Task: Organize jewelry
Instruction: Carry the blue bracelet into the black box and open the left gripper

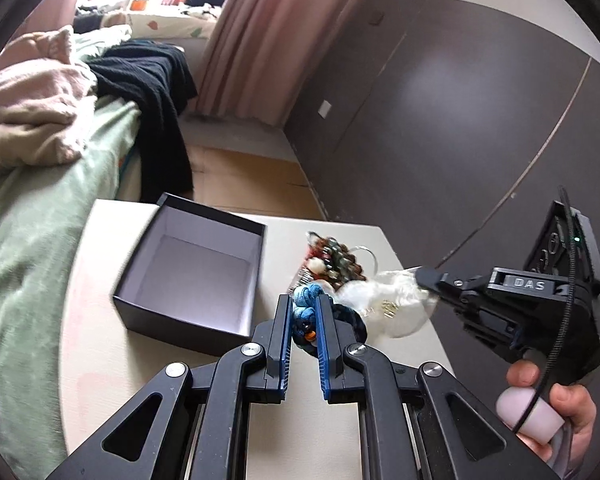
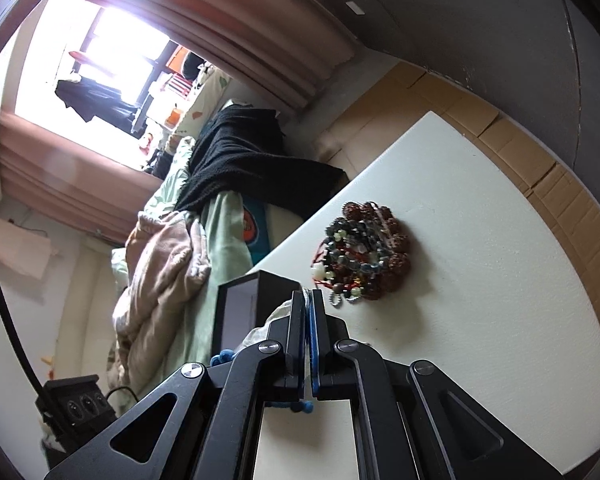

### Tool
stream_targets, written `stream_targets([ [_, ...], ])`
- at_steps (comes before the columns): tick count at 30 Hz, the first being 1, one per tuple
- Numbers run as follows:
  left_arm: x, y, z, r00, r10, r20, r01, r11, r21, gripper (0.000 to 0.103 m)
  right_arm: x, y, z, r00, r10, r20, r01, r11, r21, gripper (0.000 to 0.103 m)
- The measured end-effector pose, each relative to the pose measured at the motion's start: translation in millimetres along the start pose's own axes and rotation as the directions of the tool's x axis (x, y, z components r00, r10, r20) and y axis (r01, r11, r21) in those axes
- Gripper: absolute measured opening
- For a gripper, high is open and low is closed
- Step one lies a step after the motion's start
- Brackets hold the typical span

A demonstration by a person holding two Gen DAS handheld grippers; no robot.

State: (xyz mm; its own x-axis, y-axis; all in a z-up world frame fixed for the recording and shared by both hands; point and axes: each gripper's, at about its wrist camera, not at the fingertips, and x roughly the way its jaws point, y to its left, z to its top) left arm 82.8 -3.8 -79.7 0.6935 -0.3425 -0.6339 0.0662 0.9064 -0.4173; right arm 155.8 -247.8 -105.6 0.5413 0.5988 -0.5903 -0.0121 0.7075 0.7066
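Note:
An open black box [image 1: 192, 268] with a pale inside stands on the white table [image 1: 100, 320]. My left gripper [image 1: 305, 308] is shut on a blue knotted cord bracelet [image 1: 306, 298], just right of the box. My right gripper [image 1: 424, 276] is shut on a clear plastic bag [image 1: 384, 300] with small gold pieces in it. In the right wrist view the right gripper [image 2: 309, 300] shows its jaws closed on the thin bag edge. A pile of beaded bracelets [image 1: 334, 260] lies behind both grippers; it also shows in the right wrist view [image 2: 364, 252].
A bed with a green sheet [image 1: 40, 240], a pink blanket [image 1: 28, 108] and a black garment [image 1: 152, 80] borders the table's left side. A dark wall [image 1: 440, 120] stands behind the table. A power strip [image 2: 76, 404] sits low by the bed.

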Motion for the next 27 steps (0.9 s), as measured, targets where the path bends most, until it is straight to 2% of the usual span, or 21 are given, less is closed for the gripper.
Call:
stream_targets([
  [3,-11,6,7,0.999,-0.011,0.03,0.011,1.0,-0.018,0.012,-1,9,-1,0.999,0.038,0.011,-0.038,0.999,-0.017,0.003],
  [7,-23,12,19,0.998,0.009,0.064,-0.007,1.0,-0.029,0.012,8,28,-2,0.996,0.084,0.0,-0.084,0.995,-0.049,0.003],
  [18,-53,26,58,0.985,0.103,0.139,-0.095,0.994,-0.062,0.012,19,97,8,0.988,0.149,-0.042,-0.154,0.974,-0.167,0.003],
  [21,-53,34,67,0.983,0.111,0.144,-0.098,0.991,-0.095,0.012,23,113,9,0.986,0.16,-0.05,-0.167,0.965,-0.2,0.003],
  [24,-48,41,69,0.982,0.106,0.156,-0.089,0.99,-0.112,0.012,27,118,7,0.978,0.205,-0.051,-0.211,0.954,-0.215,0.003],
  [25,-46,44,68,0.982,0.106,0.159,-0.087,0.989,-0.119,0.016,29,117,5,0.975,0.218,-0.052,-0.224,0.95,-0.219,0.003],
  [27,-36,54,64,0.986,0.091,0.138,-0.07,0.986,-0.153,0.03,36,114,2,0.972,0.224,-0.063,-0.233,0.947,-0.223,0.003],
])
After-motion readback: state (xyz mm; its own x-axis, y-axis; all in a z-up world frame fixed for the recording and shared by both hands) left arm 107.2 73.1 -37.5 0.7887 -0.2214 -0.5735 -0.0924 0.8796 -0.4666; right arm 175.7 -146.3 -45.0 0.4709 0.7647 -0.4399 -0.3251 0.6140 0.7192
